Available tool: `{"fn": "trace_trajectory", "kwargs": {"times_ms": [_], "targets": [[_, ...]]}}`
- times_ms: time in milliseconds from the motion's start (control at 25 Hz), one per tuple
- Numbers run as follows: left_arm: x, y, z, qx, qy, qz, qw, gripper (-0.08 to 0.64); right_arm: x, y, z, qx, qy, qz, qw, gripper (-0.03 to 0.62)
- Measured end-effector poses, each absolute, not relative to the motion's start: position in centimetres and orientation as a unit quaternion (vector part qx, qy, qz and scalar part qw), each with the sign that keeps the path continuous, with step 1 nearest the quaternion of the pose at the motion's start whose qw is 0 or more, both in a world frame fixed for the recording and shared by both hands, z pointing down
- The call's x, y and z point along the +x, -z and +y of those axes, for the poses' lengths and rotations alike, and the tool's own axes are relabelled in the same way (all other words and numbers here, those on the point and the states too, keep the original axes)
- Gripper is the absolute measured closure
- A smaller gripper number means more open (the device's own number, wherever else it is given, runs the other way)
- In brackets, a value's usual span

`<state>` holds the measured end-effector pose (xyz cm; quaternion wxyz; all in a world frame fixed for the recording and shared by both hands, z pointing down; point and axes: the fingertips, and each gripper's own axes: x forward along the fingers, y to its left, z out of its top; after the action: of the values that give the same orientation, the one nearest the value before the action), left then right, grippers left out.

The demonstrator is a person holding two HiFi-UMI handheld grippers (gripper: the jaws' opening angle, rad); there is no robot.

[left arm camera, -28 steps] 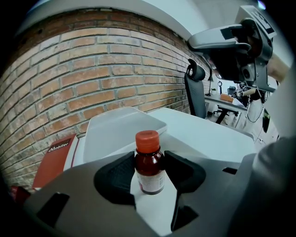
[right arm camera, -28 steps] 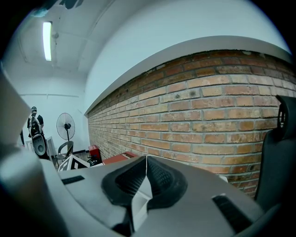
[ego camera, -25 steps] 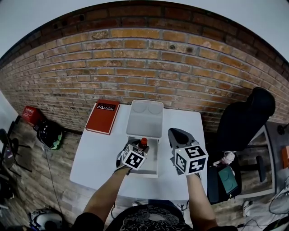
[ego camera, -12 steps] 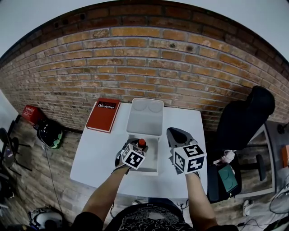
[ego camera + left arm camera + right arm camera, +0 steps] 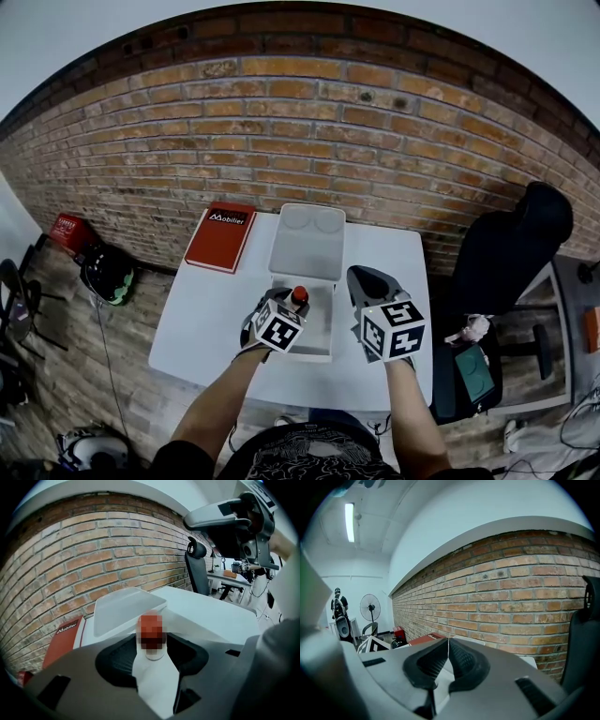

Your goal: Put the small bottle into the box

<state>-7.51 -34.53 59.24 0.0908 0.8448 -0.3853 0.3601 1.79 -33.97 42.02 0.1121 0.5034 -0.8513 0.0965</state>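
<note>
Found the left gripper (image 5: pixel 151 654) clamped on the small bottle (image 5: pixel 299 296), pinching its pale body with the red cap poking out past the jaws. Had the bottle roughly upright, long axis near vertical, over the near left part of the open box (image 5: pixel 324 323), at 12 o'clock of the holding hand. Seemed poised above the tray rather than resting in it; could not tell from the head view whether touching the bottom. Judged the coming move a short drop straight down and then a release, with little or no sideways travel needed. Had the right gripper (image 5: pixel 448 643) empty, jaws pressed together, hovering at 3 o'clock of the box, just beside its right wall and apart from the bottle; plainly the farther of the two, with no part in the placing. Noted the lid (image 5: pixel 307 242) hinged open toward 12 o'clock, and a red book (image 5: pixel 221 237) at 10 o'clock of the box, both on the white table (image 5: pixel 202 319). Beyond the table, made out a brick wall (image 5: pixel 309 141) at 12 o'clock, a black chair (image 5: pixel 506 253) at 3 o'clock and wooden floor (image 5: pixel 84 375) at 9 o'clock.
</note>
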Motion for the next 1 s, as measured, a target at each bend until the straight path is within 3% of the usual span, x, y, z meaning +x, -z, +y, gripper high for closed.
{"fn": "trace_trajectory", "kwargs": {"times_ms": [1000], "targets": [[-13.6,-48.6,-34.5,0.847,-0.217,-0.474,0.097,0.443,-0.4,-40.5,-32.3,0.493,-0.084,-0.859,0.105,0.571]]}}
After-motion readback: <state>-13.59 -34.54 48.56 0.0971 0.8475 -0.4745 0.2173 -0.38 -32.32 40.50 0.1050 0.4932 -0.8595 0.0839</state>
